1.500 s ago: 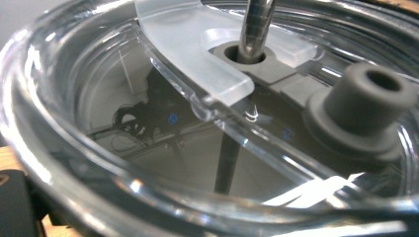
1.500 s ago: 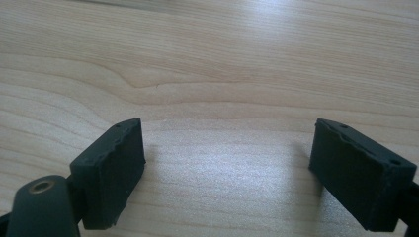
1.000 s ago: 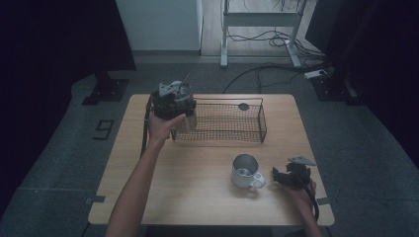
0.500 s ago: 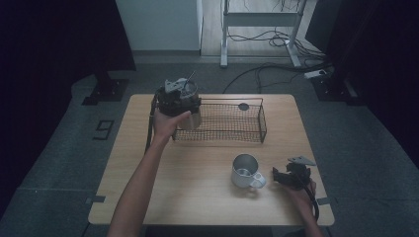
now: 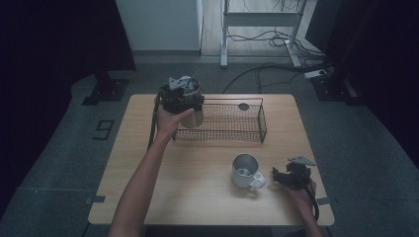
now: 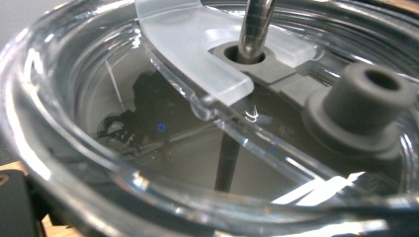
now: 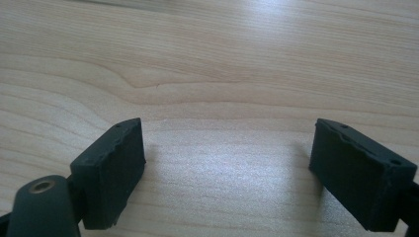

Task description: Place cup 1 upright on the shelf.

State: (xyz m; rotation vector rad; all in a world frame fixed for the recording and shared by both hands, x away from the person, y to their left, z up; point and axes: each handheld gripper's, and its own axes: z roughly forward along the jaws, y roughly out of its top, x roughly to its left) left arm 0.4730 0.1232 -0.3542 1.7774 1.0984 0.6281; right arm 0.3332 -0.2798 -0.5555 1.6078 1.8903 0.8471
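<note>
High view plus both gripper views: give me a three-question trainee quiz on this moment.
1. True or false: the mug sits inside the basket.
2. The right hand-held gripper has its jaws: A wide apart, B closed on the mug.
3. What passes through the tumbler lid hole?

Key: 1 false, it stands on the table. 2 A. 3 a metal straw.

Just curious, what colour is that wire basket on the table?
Black; the wire basket shows best in the high view.
</note>
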